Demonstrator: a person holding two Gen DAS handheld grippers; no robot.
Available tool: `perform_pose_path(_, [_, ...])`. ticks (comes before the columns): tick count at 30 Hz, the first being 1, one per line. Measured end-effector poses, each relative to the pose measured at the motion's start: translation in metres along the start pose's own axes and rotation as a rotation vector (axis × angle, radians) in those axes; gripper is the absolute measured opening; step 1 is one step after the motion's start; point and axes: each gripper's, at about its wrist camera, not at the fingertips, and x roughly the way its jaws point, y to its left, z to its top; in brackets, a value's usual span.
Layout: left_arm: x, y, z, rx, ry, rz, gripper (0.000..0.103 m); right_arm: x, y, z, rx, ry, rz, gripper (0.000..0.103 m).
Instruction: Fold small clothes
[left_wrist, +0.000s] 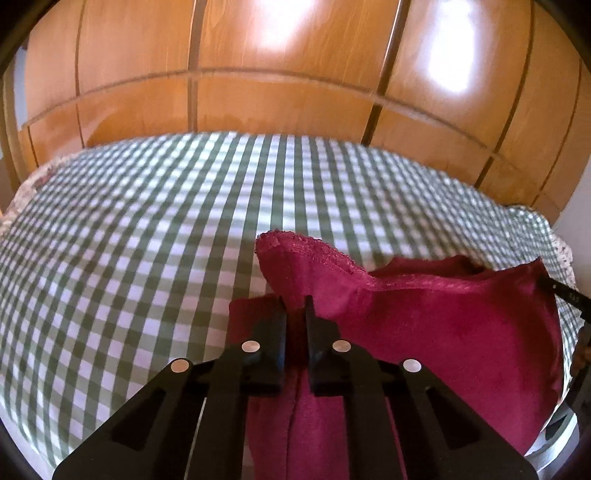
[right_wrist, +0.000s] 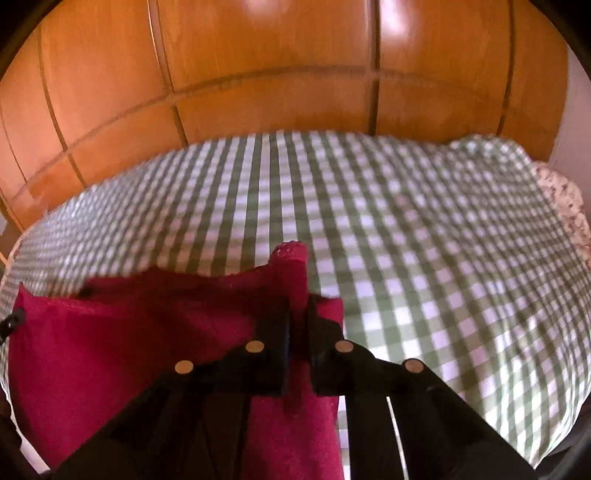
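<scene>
Left gripper (left_wrist: 295, 302): jaws nearly closed, pinching a seam fold of the red garment (left_wrist: 443, 325) between the pads. Cloth runs down through the narrow gap and hangs below the fingers. In the left wrist view a scalloped hem corner stands up past the fingertips at about 12 o'clock, and the rest of the fabric spreads from there toward 3 to 4 o'clock, held off the surface.

Right gripper (right_wrist: 298, 306): jaws also narrow, clamped on an edge of the same red garment (right_wrist: 129, 350). A small tab of fabric pokes up past the tips at 12 o'clock. From the jaws the cloth stretches toward 9 o'clock and sags down to 7 o'clock.

Each wrist view catches the other gripper's black tip at the far end of the cloth: right gripper (left_wrist: 565, 295) at 3 o'clock in the left view, left gripper (right_wrist: 13, 321) at 9 o'clock in the right view. The garment spans between the two.

Under and beyond it: green-and-white checked cover (left_wrist: 166, 229) on a bed, filling 9 to 2 o'clock. A floral layer (right_wrist: 565, 206) shows at the cover's edge. Behind, at 12 o'clock: wooden wardrobe doors (left_wrist: 295, 74), glossy with light reflections.
</scene>
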Motion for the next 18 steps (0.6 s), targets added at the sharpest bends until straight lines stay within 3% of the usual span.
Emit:
perform_pose_path(4, [-0.007,-0.004,0.006,0.019,-0.046,0.002,0.007,-0.011,-0.003,0.012,0.021,-0.058,-0.016,0.004])
perform_pose_path(9, [0.01,-0.003,0.023,-0.017,-0.062,0.031,0.007,0.017,-0.008,0.024,0.062,-0.029,-0.033,0.004])
perform_pose_path(15, [0.058,0.005,0.017,-0.048,0.082,0.121,0.007,0.068,-0.019,0.01,0.119,0.088,-0.054,0.004])
perform_pose_path(18, [0.06,0.003,0.012,-0.036,0.095,0.145,0.01,0.064,-0.021,0.008,0.124,0.072,-0.051,0.015])
